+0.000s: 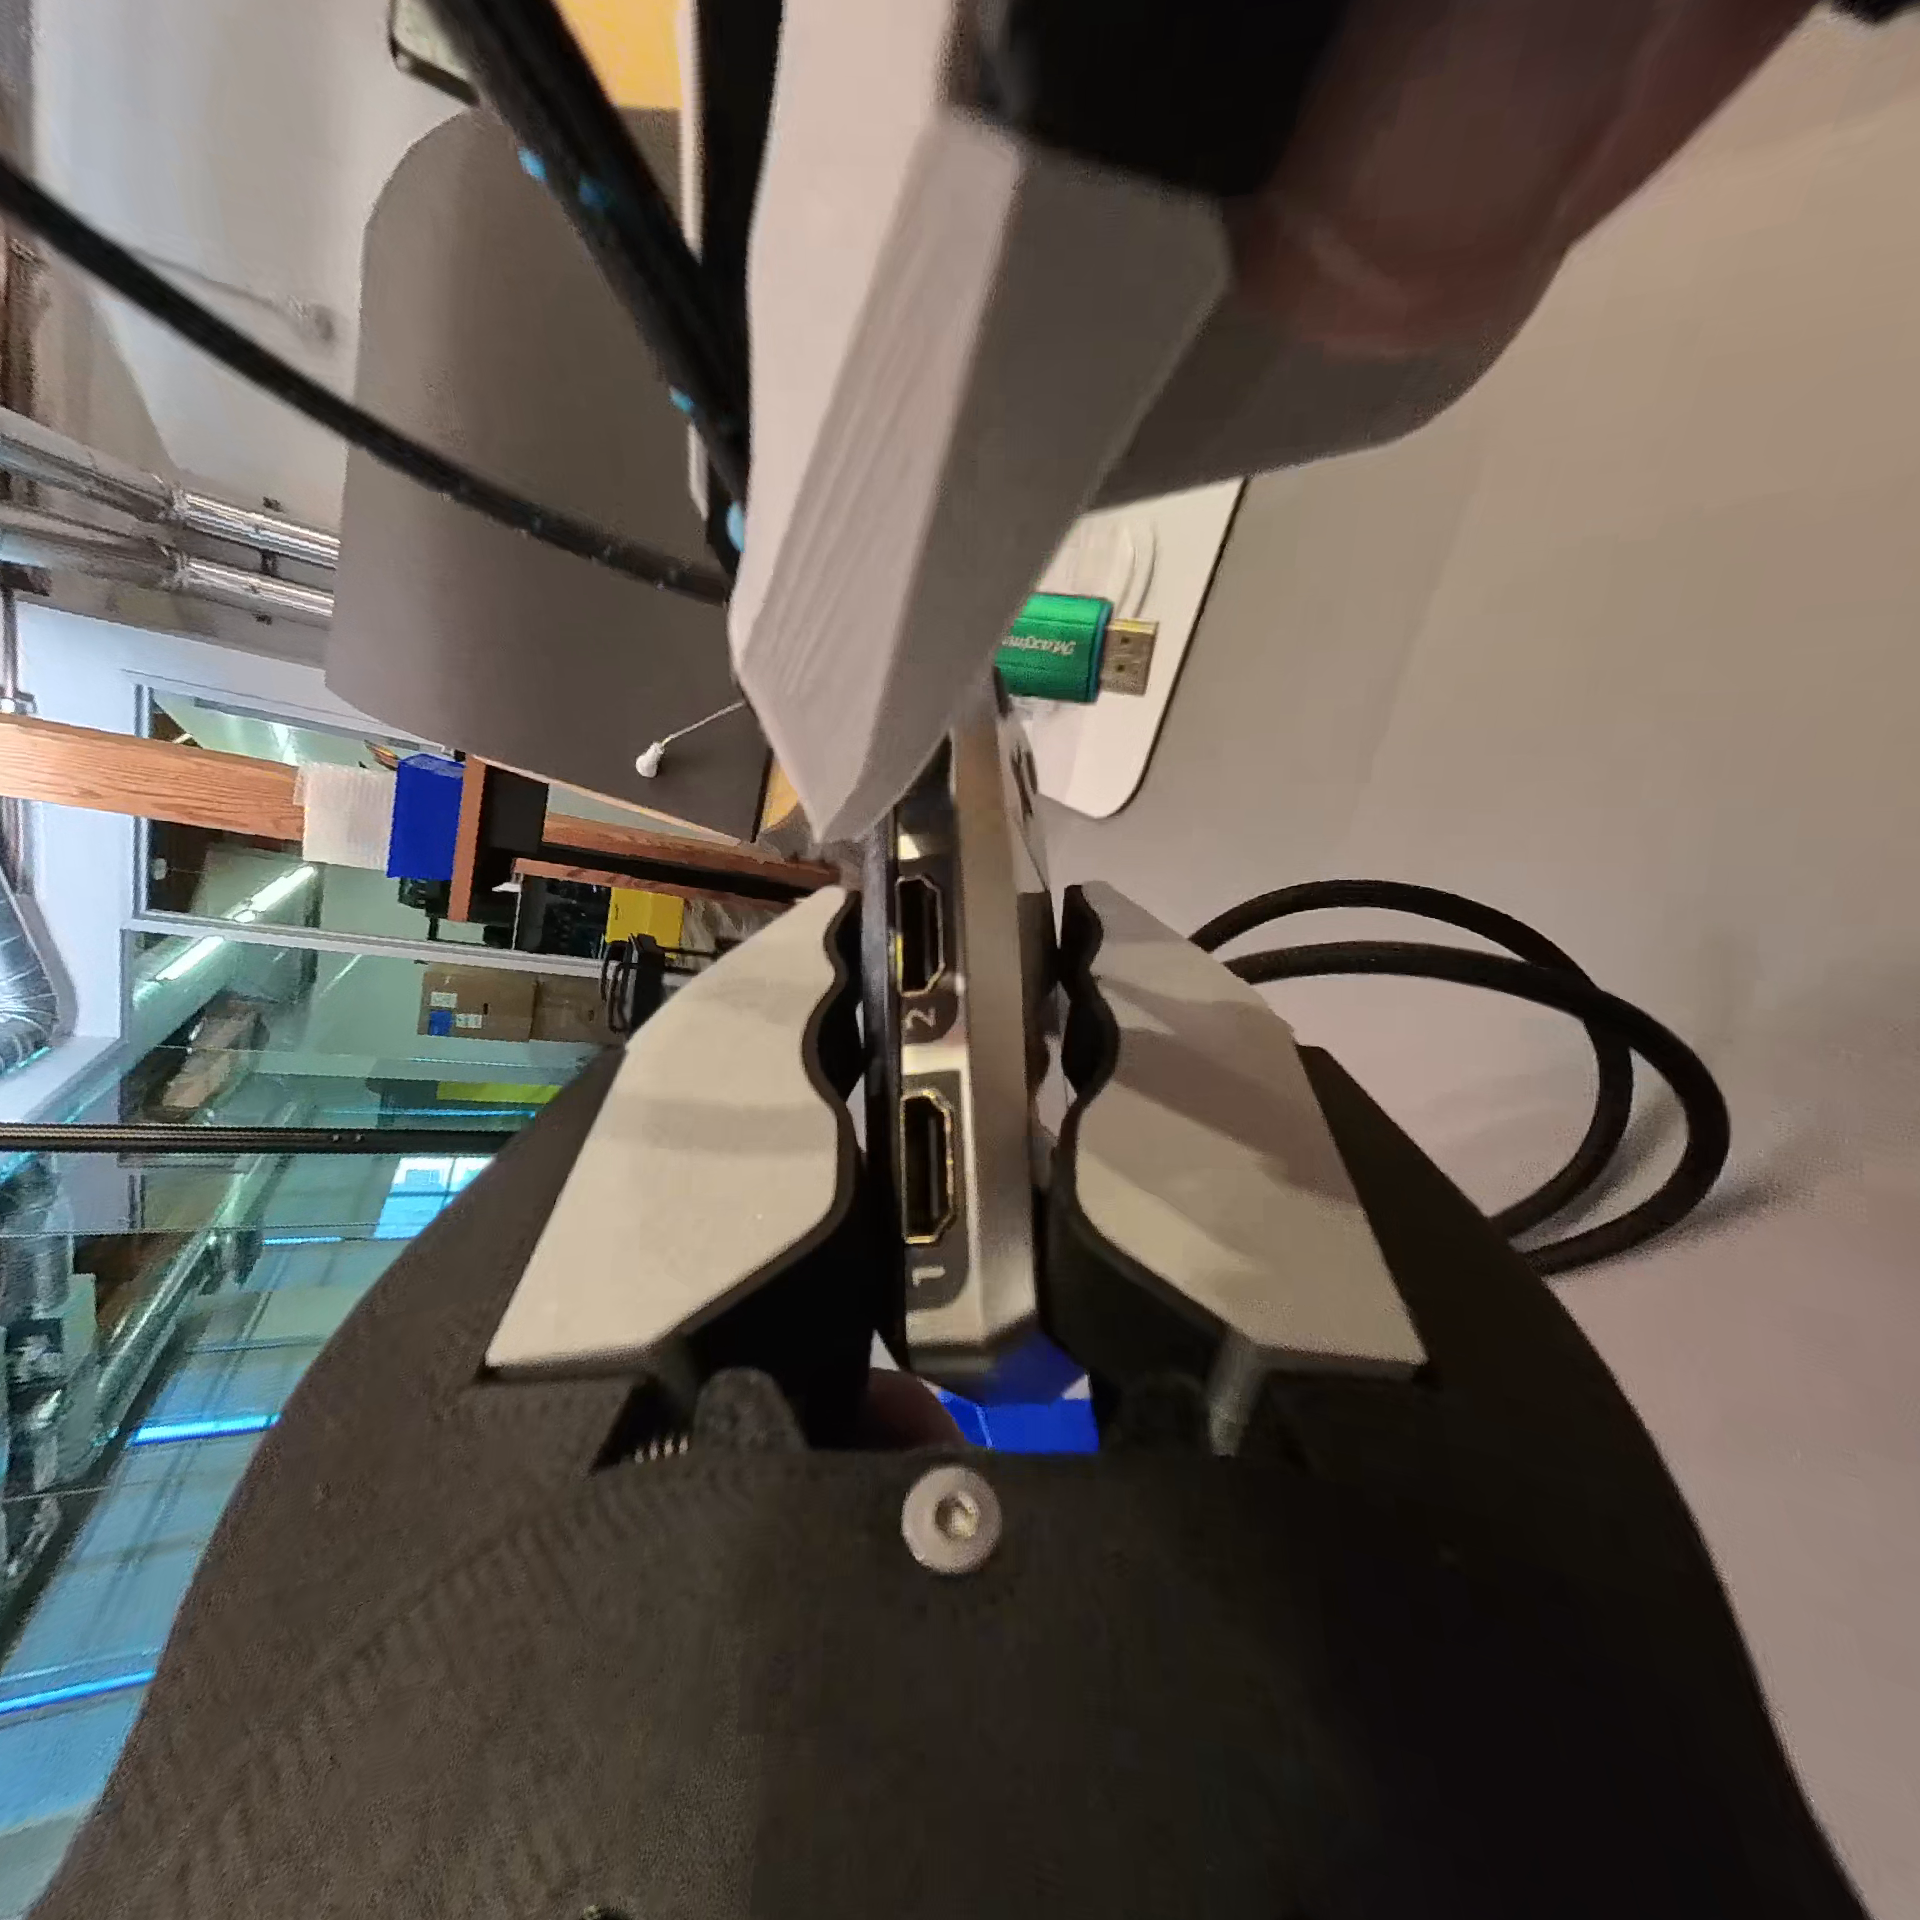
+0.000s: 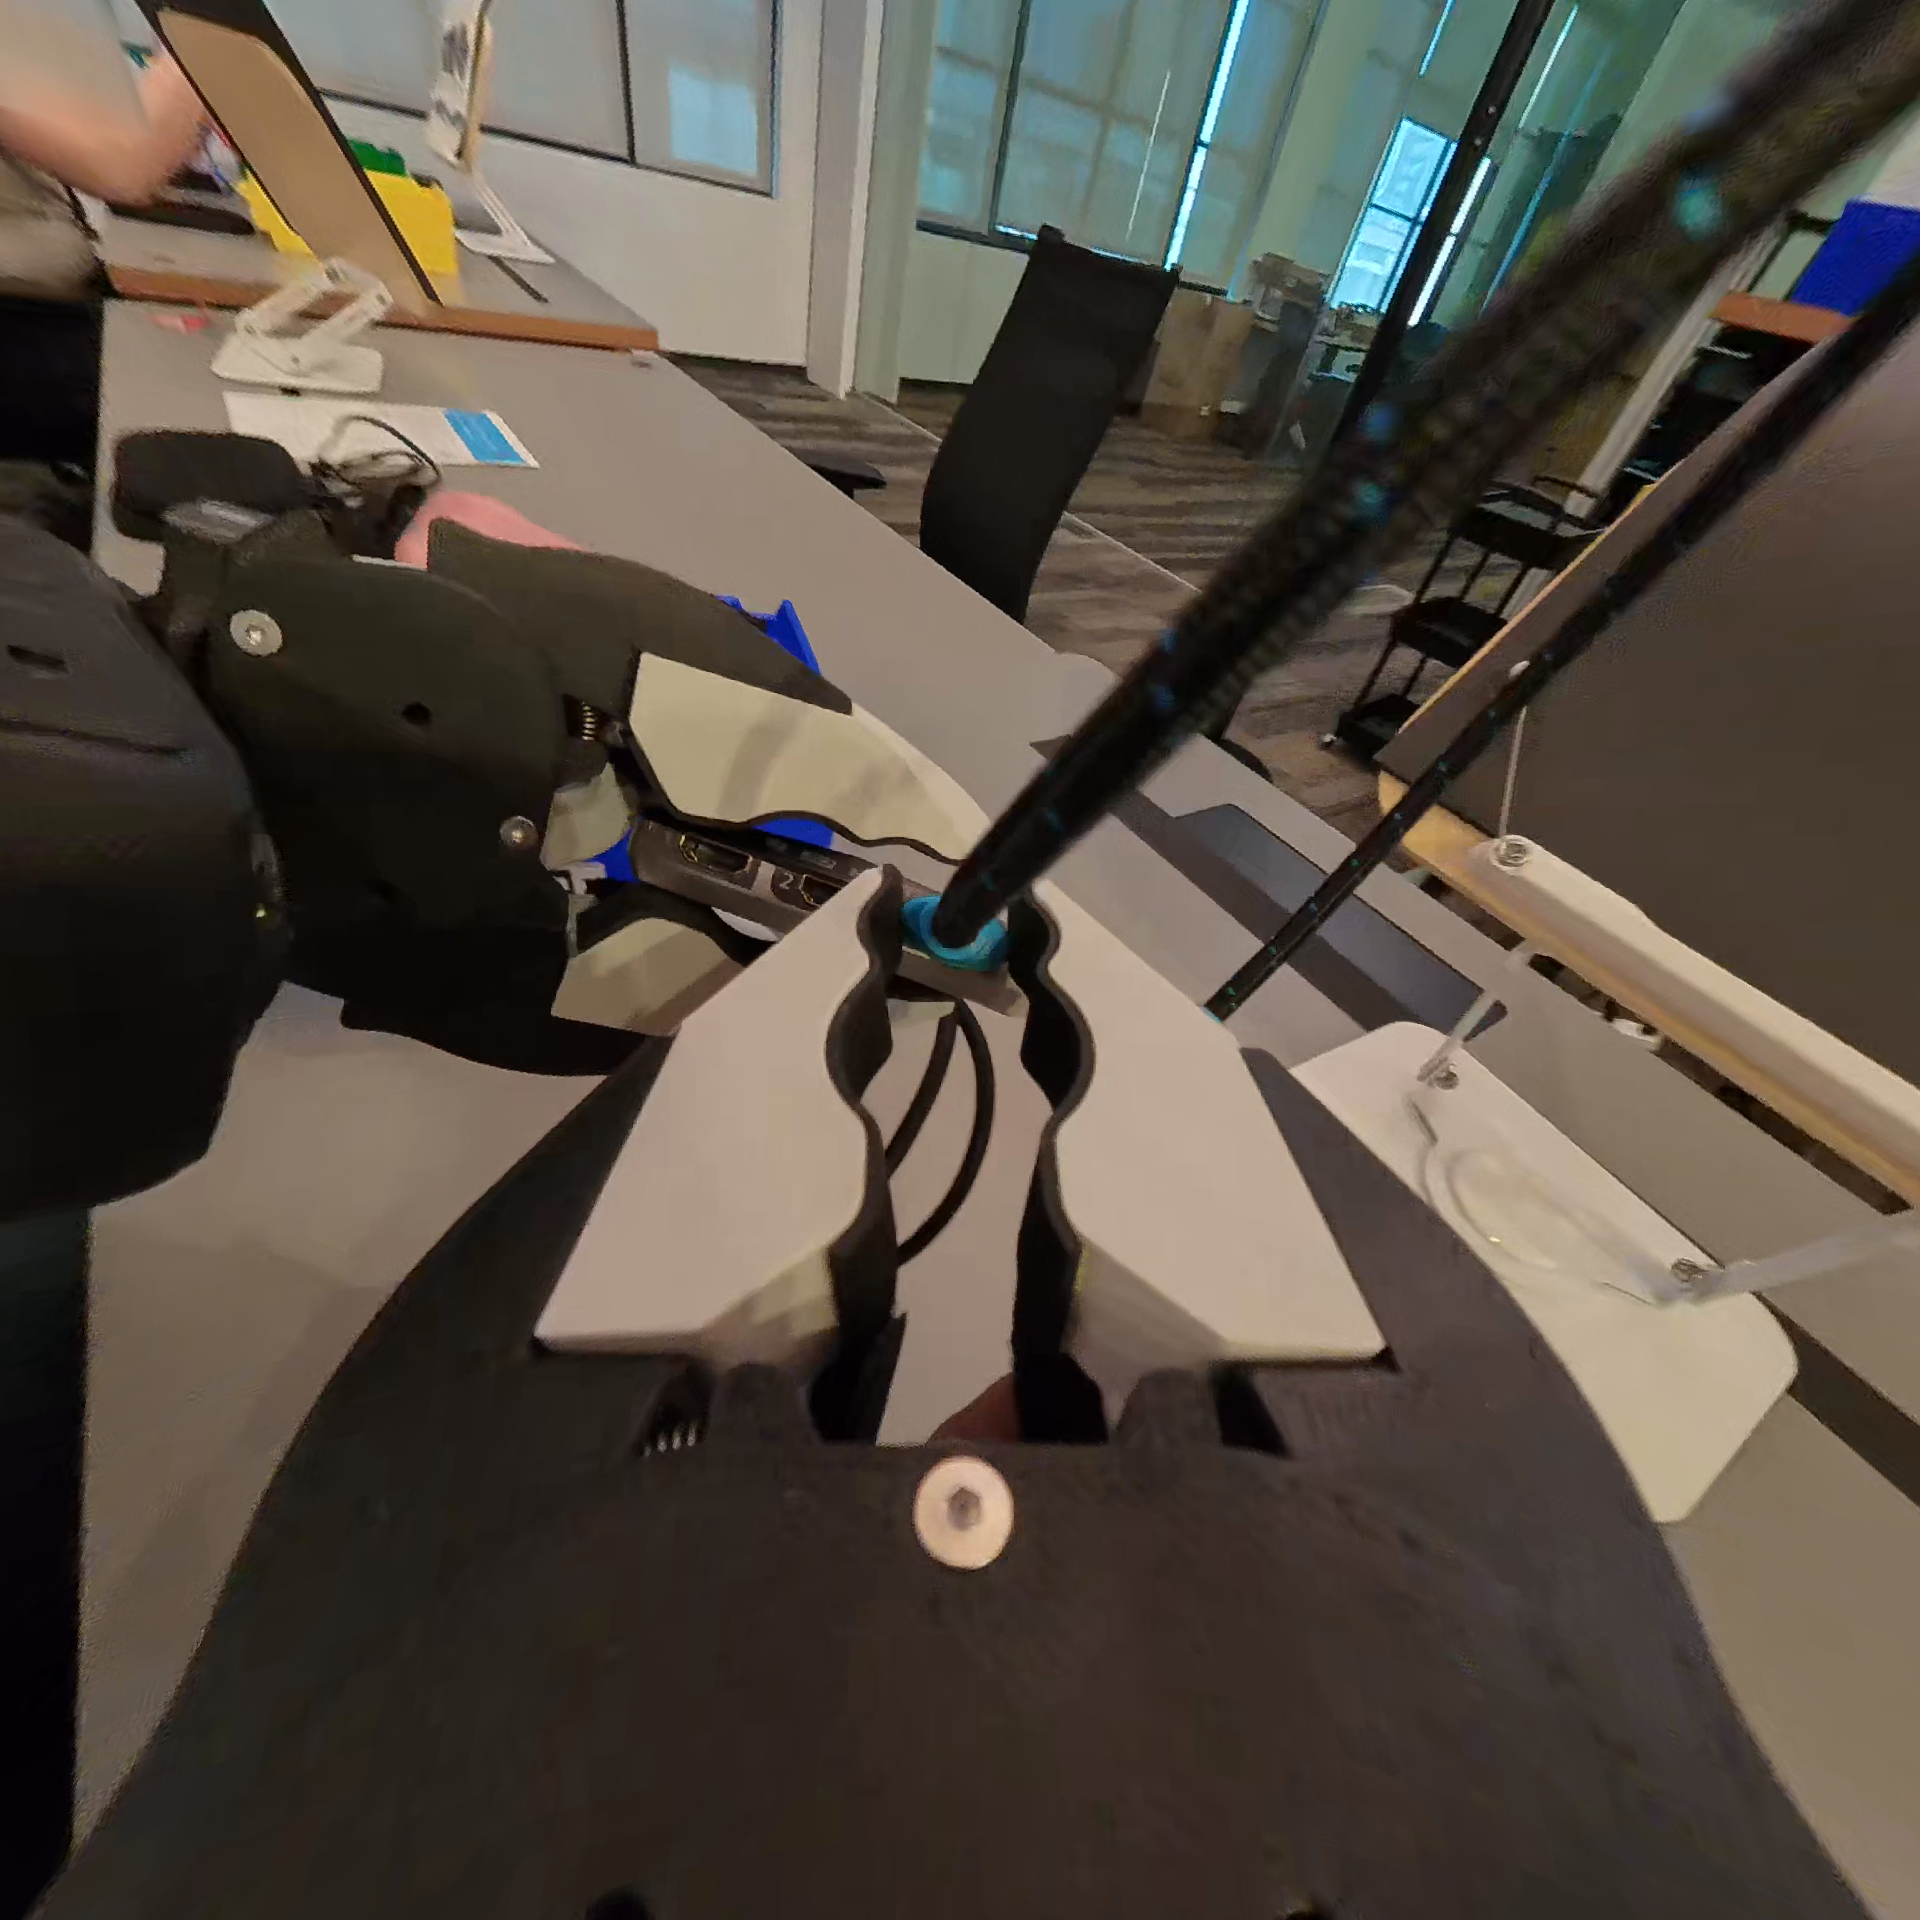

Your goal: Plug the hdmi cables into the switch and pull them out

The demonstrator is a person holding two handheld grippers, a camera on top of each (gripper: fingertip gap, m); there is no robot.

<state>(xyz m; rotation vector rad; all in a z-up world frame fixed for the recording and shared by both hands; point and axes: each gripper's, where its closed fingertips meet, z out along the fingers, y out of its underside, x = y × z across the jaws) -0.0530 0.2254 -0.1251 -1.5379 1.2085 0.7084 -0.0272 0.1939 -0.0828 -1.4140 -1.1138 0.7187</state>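
My left gripper (image 1: 961, 904) is shut on the grey HDMI switch (image 1: 987, 1091) and holds it on edge above the table. Ports 1 (image 1: 928, 1169) and 2 (image 1: 920, 935) are empty. A white finger (image 1: 914, 499) of my right gripper comes down onto the switch's far end. In the right wrist view my right gripper (image 2: 951, 914) is shut on a blue HDMI plug (image 2: 971, 943) at the switch (image 2: 727, 862). Its black and blue braided cable (image 2: 1351, 540) runs up to the right. A green HDMI plug (image 1: 1055, 646) lies loose on the table beyond.
A coil of black cable (image 1: 1600, 1039) lies on the grey table (image 1: 1610, 675). A white stand base (image 2: 1558, 1299) and a grey panel (image 2: 1714, 810) are on the right. A black chair (image 2: 1029, 436), papers (image 2: 416, 431) and a person's arm (image 2: 94, 145) are farther off. The grippers' ends are close to 6 cm from one another.
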